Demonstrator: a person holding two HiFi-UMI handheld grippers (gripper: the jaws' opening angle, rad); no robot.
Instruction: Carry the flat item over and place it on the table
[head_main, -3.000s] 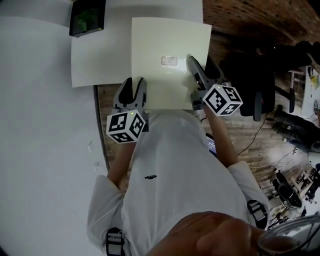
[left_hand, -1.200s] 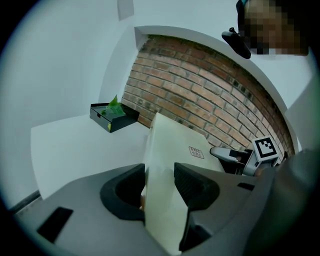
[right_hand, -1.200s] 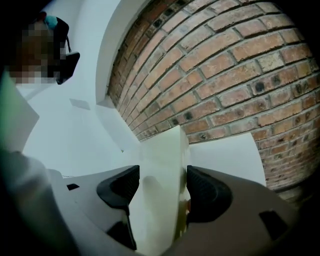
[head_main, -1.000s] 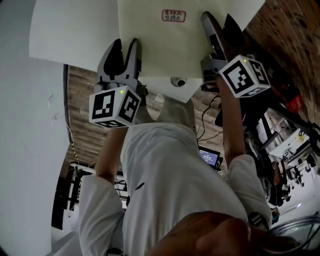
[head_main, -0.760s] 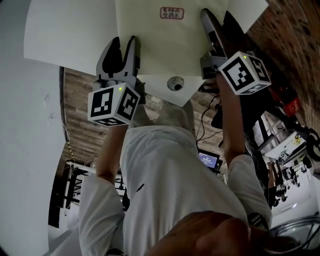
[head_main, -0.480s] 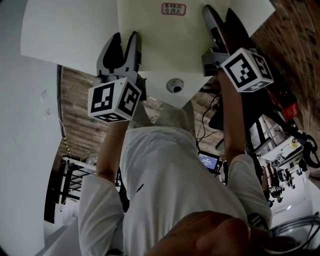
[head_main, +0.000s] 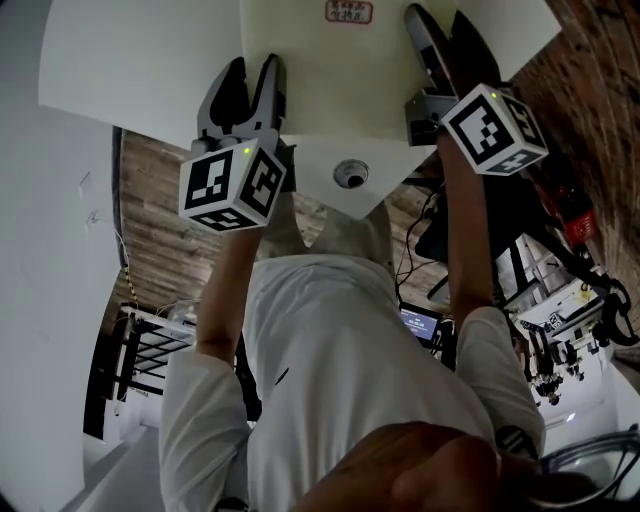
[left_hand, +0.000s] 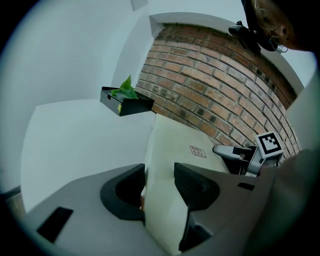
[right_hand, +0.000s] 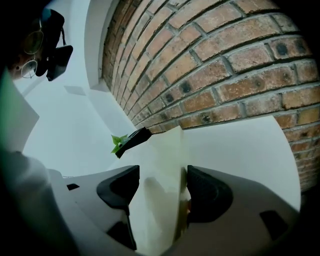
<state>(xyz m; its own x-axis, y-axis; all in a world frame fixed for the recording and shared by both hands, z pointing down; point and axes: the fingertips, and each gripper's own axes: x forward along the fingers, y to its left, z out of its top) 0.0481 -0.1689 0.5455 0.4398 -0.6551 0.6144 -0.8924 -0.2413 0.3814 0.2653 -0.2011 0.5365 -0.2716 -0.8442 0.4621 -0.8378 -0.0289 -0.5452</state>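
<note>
Lately, head view: the flat item (head_main: 340, 70) was found shifted slightly further over the white tabletop (head_main: 120, 60) than a second before. It was held between the left gripper (head_main: 250, 75) and the right gripper (head_main: 443, 35). The carry was judged nearly done, with the setting-down not yet done. A small red-printed label (head_main: 348, 10) was noted near the far edge; its characters could not be read.

Left gripper view: the fingers (left_hand: 192, 182) were clenched on the item's near edge. The label was seen again, still illegible. A black tray of green leaves (left_hand: 125, 102) was noted beyond.

Right gripper view: the fingers (right_hand: 207, 192) were clamped on the item. No writing was seen.
</note>
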